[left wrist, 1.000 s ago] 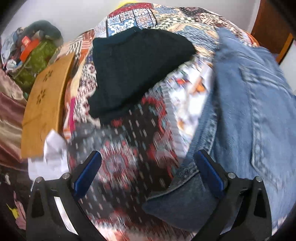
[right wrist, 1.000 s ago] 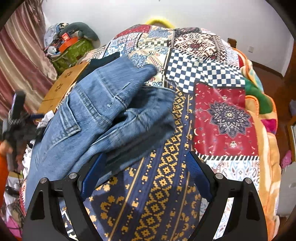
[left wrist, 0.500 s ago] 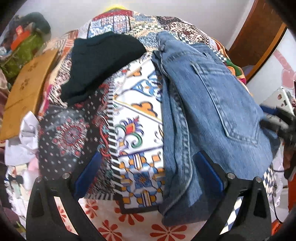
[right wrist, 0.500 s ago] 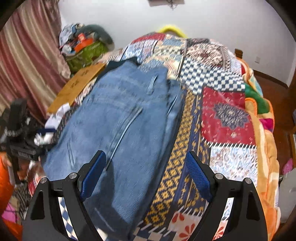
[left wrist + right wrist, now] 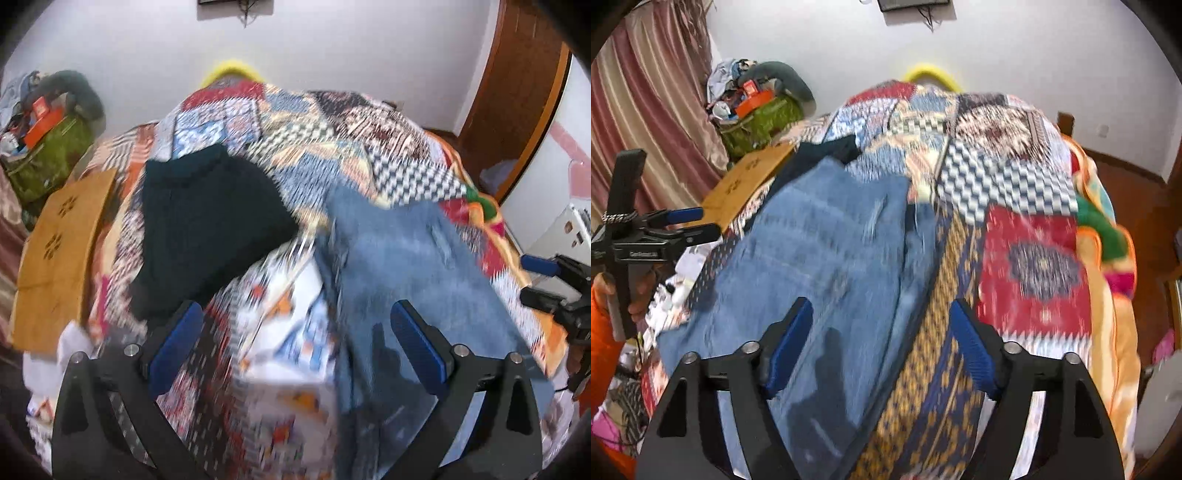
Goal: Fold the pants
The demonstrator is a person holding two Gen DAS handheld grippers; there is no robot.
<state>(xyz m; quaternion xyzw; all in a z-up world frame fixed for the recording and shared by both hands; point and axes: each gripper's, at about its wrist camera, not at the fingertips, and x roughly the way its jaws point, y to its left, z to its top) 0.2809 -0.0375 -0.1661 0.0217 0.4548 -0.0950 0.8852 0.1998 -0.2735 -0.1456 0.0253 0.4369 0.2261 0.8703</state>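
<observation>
Both claws I see spread wide and holding nothing: my left gripper (image 5: 295, 343) above the patchwork quilt (image 5: 295, 110), my right gripper (image 5: 882, 343) over the blue jeans (image 5: 827, 258); those lie flat on the quilt, beside a dark garment (image 5: 207, 229); everything is motion-blurred.

Both of your views are smeared with blur. The blue jeans (image 5: 413, 266) look fuzzy, and their near end runs behind your gripper's black frame. You cannot make out the pictures on the patchwork quilt (image 5: 1038, 266). The dark cloth (image 5: 831, 151) mostly hides behind the jeans.
</observation>
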